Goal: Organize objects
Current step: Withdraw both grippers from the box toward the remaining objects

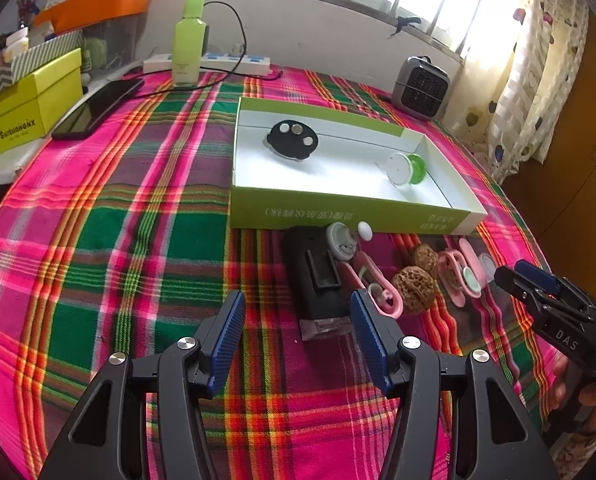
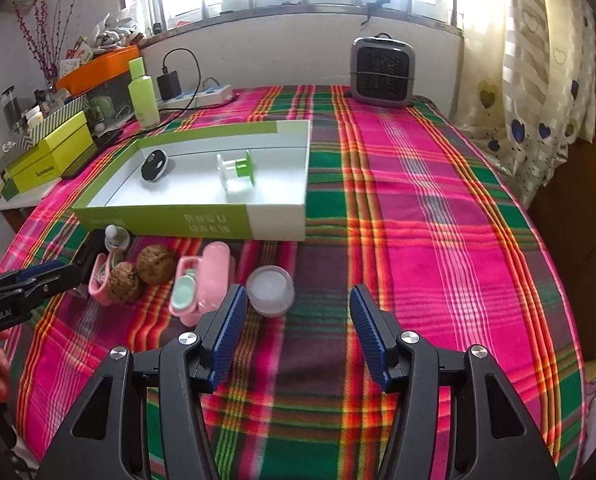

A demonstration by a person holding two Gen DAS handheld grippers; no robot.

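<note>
Plaid-clothed surface [image 1: 138,220] under a bright window, with clutter crowding the far left corner. Around the middle, well in from every edge: shallow green-and-white box [image 1: 349,204], already holding a black disc [image 1: 292,140] with three silver studs and a green-and-white spool [image 1: 403,168].

Strung along the box's near wall, left to right: black oblong device [image 1: 313,264], grey round cap [image 1: 339,242], pink clip [image 1: 381,292], two brown wrinkled walnuts [image 1: 411,288], pink lens case [image 1: 457,276], small frosted jar [image 2: 270,290].

Left tongs [image 1: 298,300]: parted roughly halfway, gripping nothing, lined up over the black device. Right tongs [image 2: 298,294]: likewise parted and empty, poised just short of the jar, nearer the left finger.

Black device: probably heaviest of the row, rigid and smooth; best pinched across the narrow sides near the middle. Walnuts: light, hard, ridged enough to grip, yet apt to roll. Pink pieces: thin, light plastic, easily flicked aside. Jar: light, slick, stiff-walled; best taken across the round wall, squarely and gently.
</note>
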